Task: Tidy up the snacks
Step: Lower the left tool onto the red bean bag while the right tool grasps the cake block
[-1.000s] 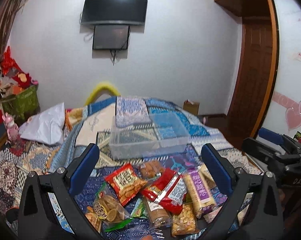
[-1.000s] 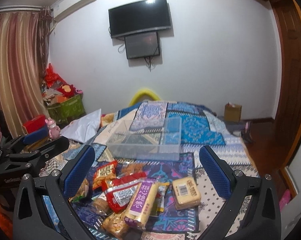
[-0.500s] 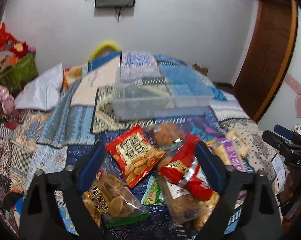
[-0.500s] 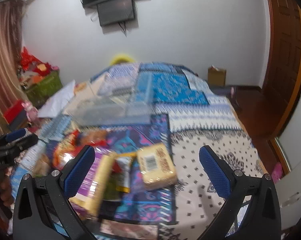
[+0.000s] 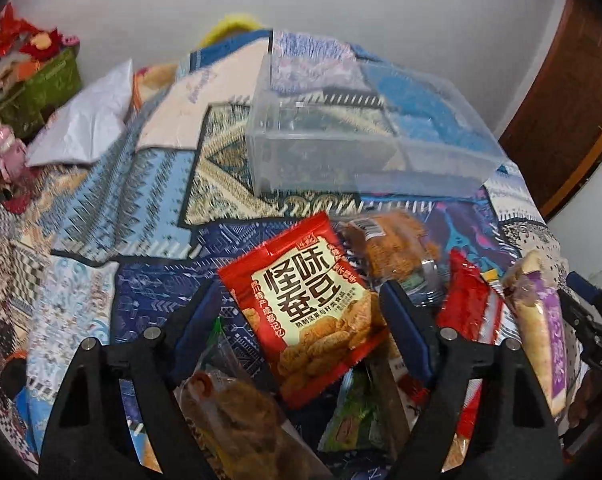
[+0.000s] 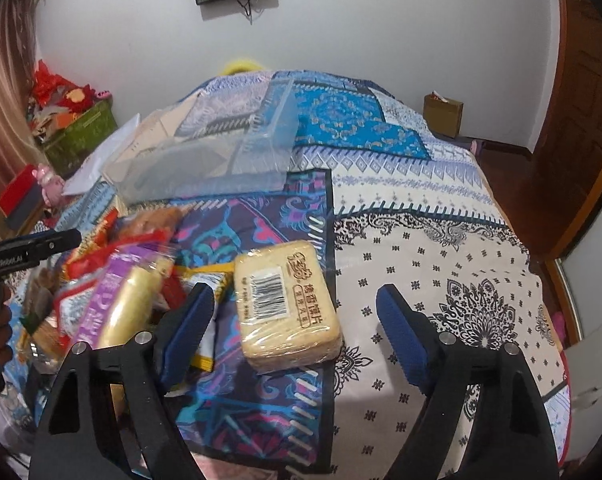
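Here, red snack bag point(image 5: 309, 312) between spread left jaws, untouched

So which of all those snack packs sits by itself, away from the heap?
The pale yellow block pack with a barcode label. It lies alone between the open right gripper's fingers, while the red, purple and clear packs overlap in a pile.

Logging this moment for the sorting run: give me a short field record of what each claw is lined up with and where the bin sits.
left claw: open, fingers either side of the red snack bag
right claw: open, framing the wrapped yellow cracker block
clear plastic bin: beyond the pile on the patterned bedspread, appears empty
snack pile: loose packets, overlapping
grasp made: none visible yet
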The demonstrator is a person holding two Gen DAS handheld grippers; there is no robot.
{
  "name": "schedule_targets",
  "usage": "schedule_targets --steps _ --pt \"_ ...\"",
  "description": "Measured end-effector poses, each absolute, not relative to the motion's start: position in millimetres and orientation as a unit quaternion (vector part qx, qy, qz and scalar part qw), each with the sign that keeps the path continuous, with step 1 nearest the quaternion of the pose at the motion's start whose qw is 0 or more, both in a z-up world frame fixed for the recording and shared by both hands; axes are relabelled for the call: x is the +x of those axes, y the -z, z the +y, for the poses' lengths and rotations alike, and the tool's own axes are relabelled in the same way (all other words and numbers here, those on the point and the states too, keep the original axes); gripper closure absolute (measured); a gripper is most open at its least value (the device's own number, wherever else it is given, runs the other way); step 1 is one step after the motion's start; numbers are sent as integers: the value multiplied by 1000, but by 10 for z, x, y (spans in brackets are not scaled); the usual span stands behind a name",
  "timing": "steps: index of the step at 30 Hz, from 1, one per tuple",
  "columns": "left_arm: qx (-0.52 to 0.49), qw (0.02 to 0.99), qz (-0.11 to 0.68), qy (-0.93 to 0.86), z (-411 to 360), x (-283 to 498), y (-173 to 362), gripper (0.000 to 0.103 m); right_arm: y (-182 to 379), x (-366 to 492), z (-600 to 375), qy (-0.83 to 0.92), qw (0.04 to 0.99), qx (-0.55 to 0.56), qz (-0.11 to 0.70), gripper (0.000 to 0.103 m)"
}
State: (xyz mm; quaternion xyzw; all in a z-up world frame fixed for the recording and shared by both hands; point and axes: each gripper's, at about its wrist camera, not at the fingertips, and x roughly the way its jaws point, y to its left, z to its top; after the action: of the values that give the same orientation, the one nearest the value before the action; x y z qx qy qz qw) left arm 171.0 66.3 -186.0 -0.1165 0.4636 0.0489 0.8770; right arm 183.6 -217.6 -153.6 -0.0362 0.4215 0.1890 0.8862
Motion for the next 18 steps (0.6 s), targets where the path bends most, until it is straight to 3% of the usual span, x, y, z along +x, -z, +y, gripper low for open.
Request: schedule_targets --steps 3,9,13,18 --pt "-126 866 483 -40 701 1816 1935 21 1601 1883 -2186 -194 880 -35 433 33" --pt "-113 857 501 -33 653 1947 1996 21 1649 1939 -2219 -211 874 -21 437 33" --pt "-100 852 513 -21 602 2015 2038 12 1647 1953 -2192 -220 871 -23 438 34" --pt "-111 842 527 -29 658 2107 2094 10 1663 1982 -2160 -231 867 -28 442 35"
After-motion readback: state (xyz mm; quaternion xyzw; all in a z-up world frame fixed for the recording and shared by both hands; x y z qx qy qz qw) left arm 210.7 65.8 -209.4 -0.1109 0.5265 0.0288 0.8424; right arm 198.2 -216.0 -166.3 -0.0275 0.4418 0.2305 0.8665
